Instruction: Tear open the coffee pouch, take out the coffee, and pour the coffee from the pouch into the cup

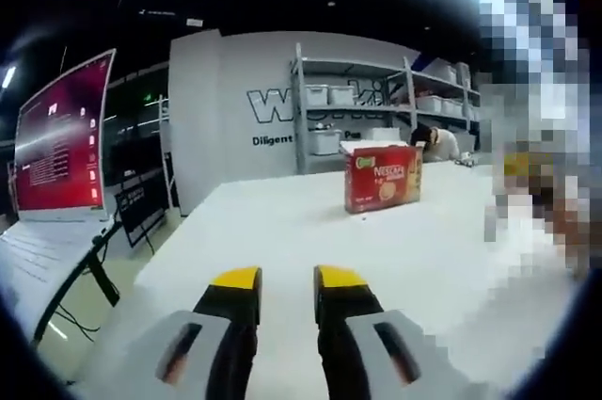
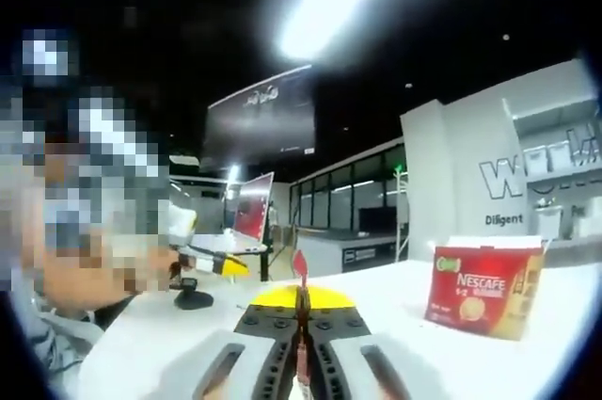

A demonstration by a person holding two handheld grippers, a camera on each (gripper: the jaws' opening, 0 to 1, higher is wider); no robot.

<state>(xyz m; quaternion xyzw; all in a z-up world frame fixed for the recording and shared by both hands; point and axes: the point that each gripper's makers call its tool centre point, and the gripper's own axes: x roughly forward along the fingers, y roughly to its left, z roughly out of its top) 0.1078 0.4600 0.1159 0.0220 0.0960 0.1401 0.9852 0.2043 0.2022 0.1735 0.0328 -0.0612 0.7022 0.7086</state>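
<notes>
In the left gripper view my left gripper is open above the white table, its yellow-tipped jaws apart with nothing between them. A red Nescafé box with its top flaps open stands farther along the table, ahead and slightly right. In the right gripper view my right gripper is shut on a thin red coffee pouch, seen edge-on and sticking up from the jaws. The same Nescafé box stands to its right. A yellow-tipped part of the left gripper shows at the left.
A red screen stands left of the table, and shelving with white bins lines the back wall. A small black object lies on the table at the left of the right gripper view. A person sits close on that side.
</notes>
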